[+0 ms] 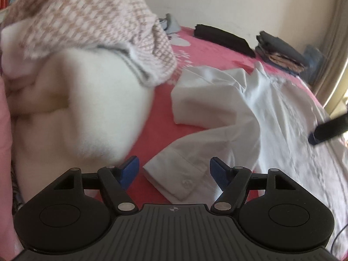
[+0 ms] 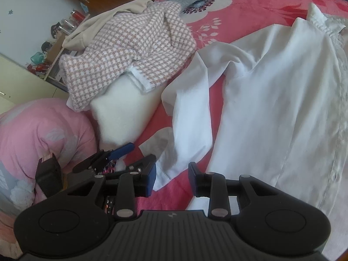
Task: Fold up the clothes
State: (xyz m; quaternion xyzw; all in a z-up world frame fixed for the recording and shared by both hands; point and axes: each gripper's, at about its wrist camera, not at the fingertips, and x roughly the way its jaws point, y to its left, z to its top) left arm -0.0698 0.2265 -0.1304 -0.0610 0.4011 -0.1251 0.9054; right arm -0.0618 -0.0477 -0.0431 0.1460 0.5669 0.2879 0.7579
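Note:
A white long-sleeved shirt (image 1: 276, 108) lies spread on the red flowered bedspread (image 1: 161, 117), collar far from me. Its left sleeve is bent back toward me and ends in a buttoned cuff (image 1: 180, 180). My left gripper (image 1: 175, 171) is open, with the cuff lying between its blue pads and neither pad pressing on it. In the right wrist view my right gripper (image 2: 173, 179) is open low over the same cuff (image 2: 162, 177), whose corner lies by the left pad. The left gripper (image 2: 134, 155) shows just beyond it. The shirt's body (image 2: 271, 113) fills the right side.
A pink-and-white checked jacket (image 2: 130, 52) lies on a white fluffy garment (image 2: 126, 108) left of the shirt. A pink quilt (image 2: 39, 130) is at the near left. Folded black cloth (image 1: 224, 39) and a grey folded stack (image 1: 280, 50) sit at the far edge by the wall.

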